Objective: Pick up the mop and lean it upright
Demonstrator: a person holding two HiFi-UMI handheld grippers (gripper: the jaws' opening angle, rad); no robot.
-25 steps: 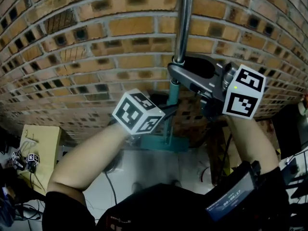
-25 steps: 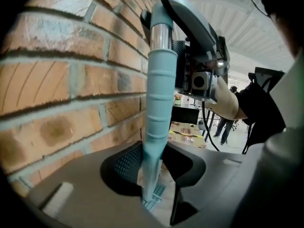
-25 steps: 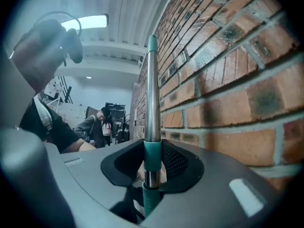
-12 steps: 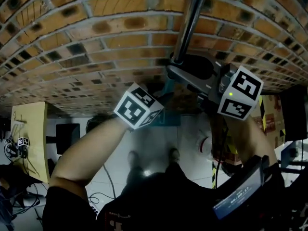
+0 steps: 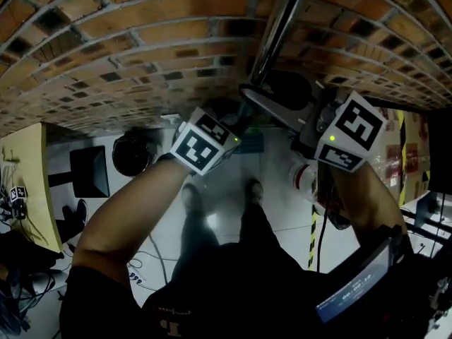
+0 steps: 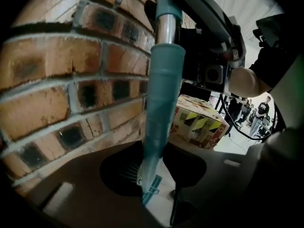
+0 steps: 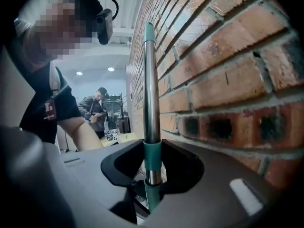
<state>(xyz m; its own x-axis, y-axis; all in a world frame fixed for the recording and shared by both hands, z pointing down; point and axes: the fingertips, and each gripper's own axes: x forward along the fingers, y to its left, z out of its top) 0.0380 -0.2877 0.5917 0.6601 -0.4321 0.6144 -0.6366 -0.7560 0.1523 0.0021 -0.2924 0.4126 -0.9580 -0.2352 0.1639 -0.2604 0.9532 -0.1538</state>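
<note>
Mop pole [image 5: 272,41] stands close against the brick wall [image 5: 141,34] in the head view, with the left gripper [image 5: 244,115] below the right gripper [image 5: 258,90]. Left gripper view: jaws pinch its teal part. Right gripper view: jaws pinch its teal ring.

The mop pole [image 5: 272,41] is silver with teal sleeves. The brick wall [image 5: 141,34] is orange-red with dark spots and pale joints. The marker cubes [image 5: 203,141] are white with black squares. The box [image 6: 197,125] has yellow-black stripes.
</note>
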